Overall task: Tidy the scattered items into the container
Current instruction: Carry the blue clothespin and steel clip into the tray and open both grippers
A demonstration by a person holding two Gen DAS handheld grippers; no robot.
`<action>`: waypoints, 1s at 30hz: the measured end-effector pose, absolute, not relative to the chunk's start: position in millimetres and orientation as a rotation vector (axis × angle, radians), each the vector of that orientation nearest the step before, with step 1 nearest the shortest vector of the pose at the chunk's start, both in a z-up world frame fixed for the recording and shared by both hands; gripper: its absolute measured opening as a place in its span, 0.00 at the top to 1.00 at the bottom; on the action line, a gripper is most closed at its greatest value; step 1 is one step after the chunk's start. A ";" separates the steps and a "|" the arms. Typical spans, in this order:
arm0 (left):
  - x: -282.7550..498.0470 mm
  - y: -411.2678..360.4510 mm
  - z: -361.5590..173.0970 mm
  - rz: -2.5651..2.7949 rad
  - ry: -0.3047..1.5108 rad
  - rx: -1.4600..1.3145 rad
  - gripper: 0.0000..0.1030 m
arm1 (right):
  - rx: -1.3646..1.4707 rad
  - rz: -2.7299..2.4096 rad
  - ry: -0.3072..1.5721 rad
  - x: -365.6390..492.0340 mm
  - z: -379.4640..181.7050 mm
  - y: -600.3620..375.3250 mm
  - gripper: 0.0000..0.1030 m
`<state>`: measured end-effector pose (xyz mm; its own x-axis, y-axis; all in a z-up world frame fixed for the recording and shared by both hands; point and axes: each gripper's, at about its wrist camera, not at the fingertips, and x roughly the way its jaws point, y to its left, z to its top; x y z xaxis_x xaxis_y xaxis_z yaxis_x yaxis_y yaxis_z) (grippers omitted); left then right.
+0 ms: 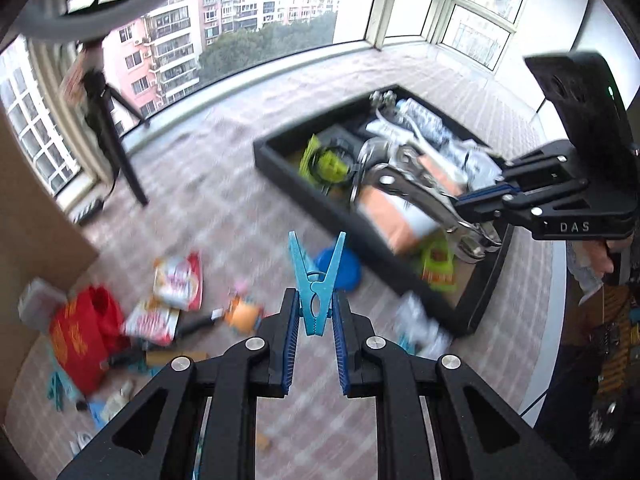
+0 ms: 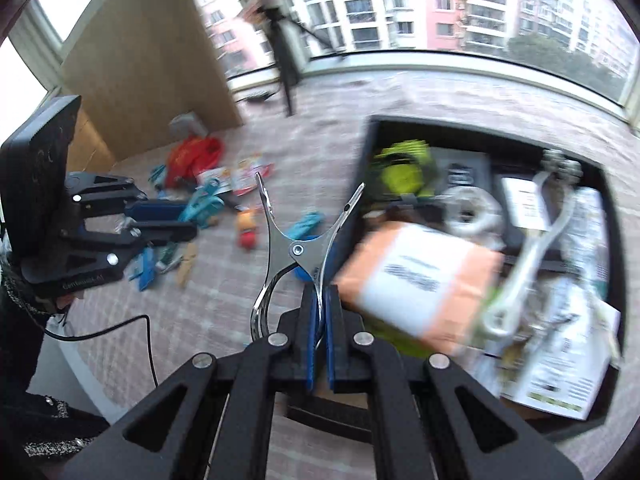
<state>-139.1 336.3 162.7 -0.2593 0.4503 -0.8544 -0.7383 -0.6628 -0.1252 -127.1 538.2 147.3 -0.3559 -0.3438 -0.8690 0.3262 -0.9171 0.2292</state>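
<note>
My left gripper (image 1: 316, 308) is shut on a blue plastic clothespin (image 1: 317, 280), held above the floor, left of the black container (image 1: 320, 196). My right gripper (image 2: 320, 300) is shut on one handle of a shiny metal clamp (image 2: 298, 248), held over the container's near edge (image 2: 362, 184). In the left wrist view the right gripper (image 1: 476, 204) and the clamp (image 1: 404, 184) hang over the container. The container holds an orange and white box (image 2: 416, 280), a green item (image 2: 404, 176), a white tool (image 2: 532, 248) and papers.
Scattered items lie on the checked mat: a red bag (image 1: 80, 332), snack packets (image 1: 176, 280), a blue lid (image 1: 340, 268), an orange toy (image 2: 246, 226), teal clips (image 2: 204, 204). A tripod (image 1: 116, 148) stands by the windows. A wooden board (image 2: 148, 60) leans at left.
</note>
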 end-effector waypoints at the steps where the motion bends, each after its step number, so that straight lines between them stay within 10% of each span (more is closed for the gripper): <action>1: -142.5 348.3 166.4 1.979 0.376 -1.195 0.85 | 1.487 -2.332 -0.019 -124.3 153.8 556.3 0.96; 10: -176.6 465.8 200.2 1.940 0.397 -1.026 0.80 | 1.595 -2.523 -0.085 -106.5 163.6 662.8 0.96; 13: -185.2 489.1 209.4 2.008 0.416 -1.018 0.25 | 1.586 -2.531 -0.112 -103.3 165.1 671.9 0.80; 16: -185.6 487.6 219.3 2.056 0.398 -0.972 0.34 | 1.515 -2.666 -0.064 -98.6 175.2 674.1 0.43; 30: -186.5 350.6 211.6 2.149 0.351 -1.111 0.44 | 1.370 -2.495 0.030 -107.1 172.5 598.5 0.43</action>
<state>-186.5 350.6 211.6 -0.4017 0.4493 -0.7980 -0.6797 -0.7302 -0.0689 -107.1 598.5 172.5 -0.5036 -0.2446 -0.8286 0.2646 -0.9567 0.1216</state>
